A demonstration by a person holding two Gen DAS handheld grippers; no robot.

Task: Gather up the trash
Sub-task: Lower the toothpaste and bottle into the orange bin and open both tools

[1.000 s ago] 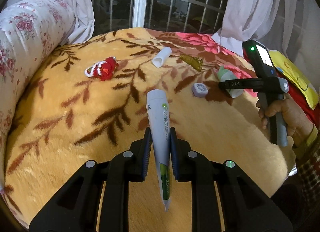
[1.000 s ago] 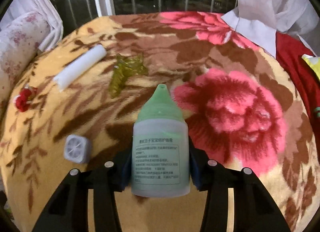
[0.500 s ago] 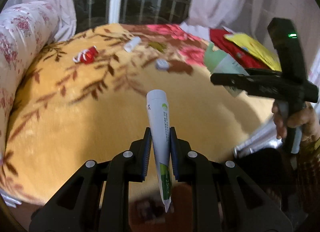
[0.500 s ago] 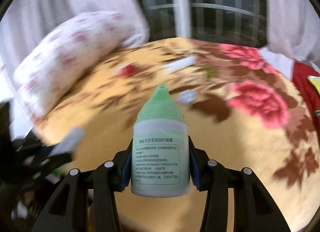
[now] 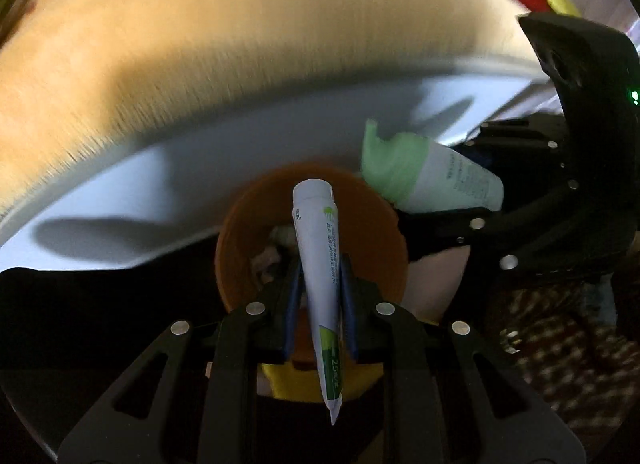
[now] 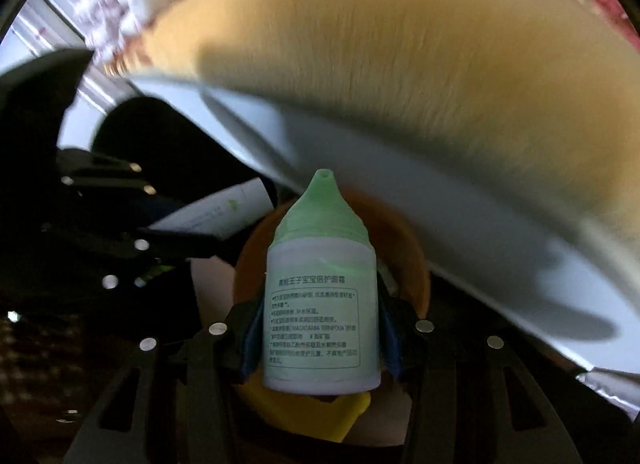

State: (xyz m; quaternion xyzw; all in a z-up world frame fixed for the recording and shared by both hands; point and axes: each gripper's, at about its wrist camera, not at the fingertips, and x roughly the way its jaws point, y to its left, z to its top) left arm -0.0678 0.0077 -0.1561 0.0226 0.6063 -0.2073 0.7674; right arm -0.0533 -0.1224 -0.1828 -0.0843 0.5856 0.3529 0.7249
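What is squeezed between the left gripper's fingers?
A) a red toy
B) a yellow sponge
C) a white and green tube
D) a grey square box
C: the left gripper is shut on the thin white and green tube, above the round orange bin.

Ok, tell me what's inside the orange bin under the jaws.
The orange bin holds pale crumpled scraps, too blurred to identify. The tube and left gripper cover most of its inside; the bottle blocks it in the right view.

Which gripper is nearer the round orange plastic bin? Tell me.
Too close to call. The left gripper, clamping the white tube, and the right gripper, clamping the green-capped bottle, both hang above the bin.
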